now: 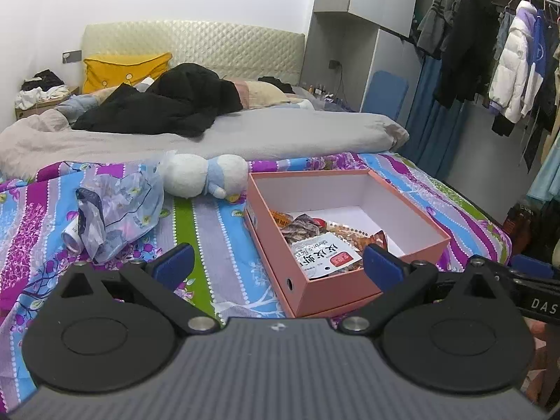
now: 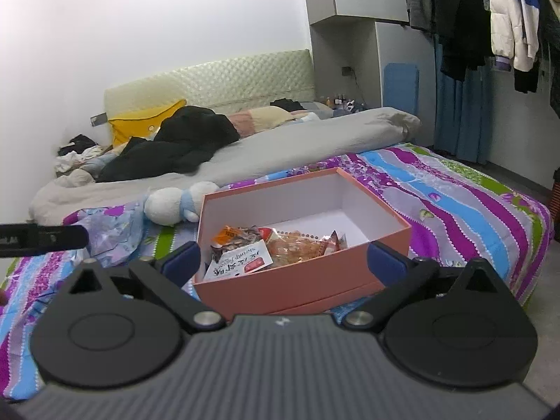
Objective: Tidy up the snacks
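Observation:
A pink open box with a white inside sits on the striped bedspread; it also shows in the right wrist view. Several snack packets lie in its near end, among them a white packet with black writing, also in the right wrist view, and orange packets. My left gripper is open and empty, just short of the box's near left corner. My right gripper is open and empty, in front of the box's near wall.
A crumpled pale blue plastic bag lies left of the box, with a white and blue plush toy behind it. A grey duvet and black clothes lie further back. The bed's edge drops off on the right.

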`<action>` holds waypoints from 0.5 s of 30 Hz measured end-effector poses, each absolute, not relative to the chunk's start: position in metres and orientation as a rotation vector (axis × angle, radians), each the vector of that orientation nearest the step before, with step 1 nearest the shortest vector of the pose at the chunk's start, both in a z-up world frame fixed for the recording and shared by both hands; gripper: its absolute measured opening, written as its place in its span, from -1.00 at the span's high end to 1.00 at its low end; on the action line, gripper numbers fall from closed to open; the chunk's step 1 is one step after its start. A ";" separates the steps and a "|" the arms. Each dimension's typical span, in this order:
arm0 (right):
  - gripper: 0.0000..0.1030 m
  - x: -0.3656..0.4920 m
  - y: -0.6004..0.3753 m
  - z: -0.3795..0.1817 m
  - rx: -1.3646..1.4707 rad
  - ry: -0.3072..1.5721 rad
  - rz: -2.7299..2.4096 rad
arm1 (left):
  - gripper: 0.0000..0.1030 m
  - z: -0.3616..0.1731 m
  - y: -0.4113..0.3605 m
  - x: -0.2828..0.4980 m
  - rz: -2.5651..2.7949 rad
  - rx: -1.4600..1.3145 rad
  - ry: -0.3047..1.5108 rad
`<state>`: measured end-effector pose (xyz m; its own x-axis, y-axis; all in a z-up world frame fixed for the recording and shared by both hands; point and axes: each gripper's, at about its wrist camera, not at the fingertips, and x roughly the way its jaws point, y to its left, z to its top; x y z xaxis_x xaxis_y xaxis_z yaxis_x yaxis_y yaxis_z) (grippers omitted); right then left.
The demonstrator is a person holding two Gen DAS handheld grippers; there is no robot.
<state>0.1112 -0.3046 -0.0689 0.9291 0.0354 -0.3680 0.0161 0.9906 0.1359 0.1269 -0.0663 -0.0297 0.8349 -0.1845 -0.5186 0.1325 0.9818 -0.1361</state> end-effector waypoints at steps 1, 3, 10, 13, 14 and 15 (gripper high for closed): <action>-1.00 0.111 -0.305 -0.070 0.140 0.381 0.005 | -1.00 -0.030 -0.066 0.127 -0.168 -0.096 0.558; -1.00 0.110 -0.306 -0.071 0.141 0.385 0.007 | -1.00 -0.030 -0.066 0.128 -0.166 -0.099 0.554; -1.00 0.111 -0.307 -0.073 0.140 0.396 0.006 | -1.00 -0.032 -0.069 0.130 -0.157 -0.098 0.559; -1.00 0.110 -0.309 -0.072 0.146 0.393 0.005 | -1.00 -0.032 -0.070 0.131 -0.162 -0.101 0.559; -1.00 0.111 -0.309 -0.072 0.147 0.393 0.004 | -1.00 -0.033 -0.071 0.130 -0.160 -0.099 0.556; -1.00 0.111 -0.309 -0.072 0.148 0.393 0.004 | -1.00 -0.033 -0.072 0.130 -0.159 -0.096 0.555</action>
